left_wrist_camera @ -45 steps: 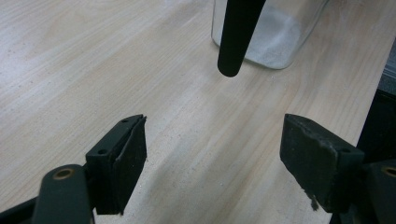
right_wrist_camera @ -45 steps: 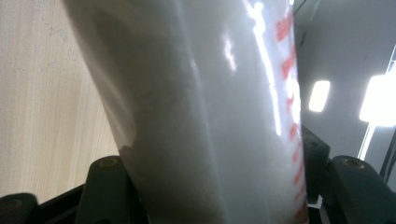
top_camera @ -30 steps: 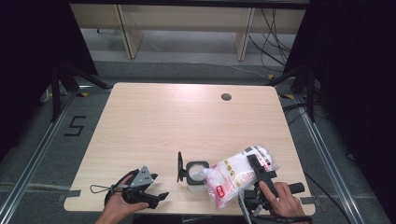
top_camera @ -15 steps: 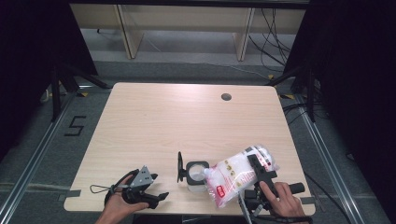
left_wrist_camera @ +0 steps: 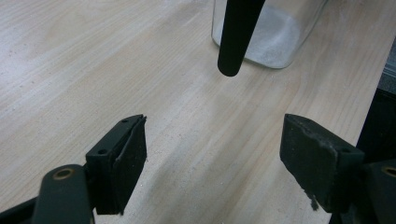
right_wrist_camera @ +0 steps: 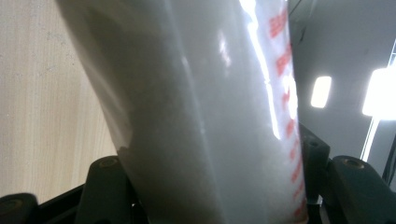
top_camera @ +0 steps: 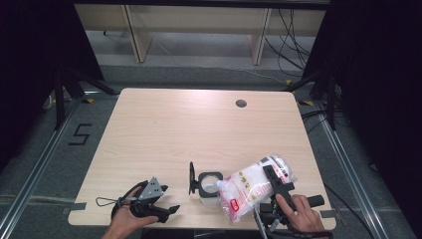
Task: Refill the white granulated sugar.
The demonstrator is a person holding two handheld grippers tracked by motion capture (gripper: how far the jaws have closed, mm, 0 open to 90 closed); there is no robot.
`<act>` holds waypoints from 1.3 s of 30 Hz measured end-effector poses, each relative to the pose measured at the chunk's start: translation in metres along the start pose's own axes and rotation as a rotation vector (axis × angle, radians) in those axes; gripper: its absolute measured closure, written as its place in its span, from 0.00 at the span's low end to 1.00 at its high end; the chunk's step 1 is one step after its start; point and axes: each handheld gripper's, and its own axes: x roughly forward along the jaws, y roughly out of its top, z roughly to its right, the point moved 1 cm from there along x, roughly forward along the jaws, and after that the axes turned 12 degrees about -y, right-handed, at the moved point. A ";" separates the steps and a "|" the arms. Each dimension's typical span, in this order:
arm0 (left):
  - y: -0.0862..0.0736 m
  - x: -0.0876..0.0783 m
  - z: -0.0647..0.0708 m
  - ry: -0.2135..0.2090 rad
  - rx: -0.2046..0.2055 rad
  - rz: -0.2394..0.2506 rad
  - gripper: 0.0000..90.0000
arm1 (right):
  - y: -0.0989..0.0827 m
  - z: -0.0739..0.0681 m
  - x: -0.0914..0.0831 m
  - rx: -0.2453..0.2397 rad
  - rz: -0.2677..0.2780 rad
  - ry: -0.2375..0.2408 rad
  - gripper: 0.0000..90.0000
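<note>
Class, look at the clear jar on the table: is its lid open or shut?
Open. In the high view the jar shows a bare square mouth, its black lid swung up on edge at one side, with the white bag tilted toward it.

Beyond the clear jar (top_camera: 209,187) near the table's (top_camera: 199,129) front edge, bare wood runs open to the far edge, broken only by a small cable hole (top_camera: 241,103). Left of the jar its black hinged lid (top_camera: 191,178) stands upright, narrowing the gap toward the left gripper (top_camera: 171,209). Right of the jar, a tilted white bag (top_camera: 249,191) blocks passage.
</note>
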 end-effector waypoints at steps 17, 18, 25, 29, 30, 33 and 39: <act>0.000 0.000 0.000 -0.001 0.002 -0.002 0.25 | 0.000 -0.002 0.000 0.019 -0.007 0.002 0.46; 0.000 0.000 0.000 -0.001 0.009 -0.002 0.25 | 0.000 -0.001 0.001 0.008 0.003 -0.002 0.46; 0.000 -0.001 -0.001 0.004 0.013 -0.006 0.25 | 0.002 0.002 0.000 -0.036 -0.002 0.013 0.46; 0.000 -0.001 -0.001 -0.002 0.014 -0.004 0.25 | 0.002 0.002 0.000 -0.031 -0.003 0.005 0.46; 0.000 -0.001 -0.001 0.004 0.012 -0.005 0.25 | 0.001 0.002 0.000 -0.029 0.000 0.007 0.46; 0.000 0.000 0.000 -0.003 -0.002 0.001 0.25 | 0.001 0.002 0.000 -0.031 -0.001 0.006 0.46; 0.000 0.000 0.000 -0.003 -0.003 0.002 0.25 | 0.001 -0.002 0.001 0.001 0.008 -0.006 0.46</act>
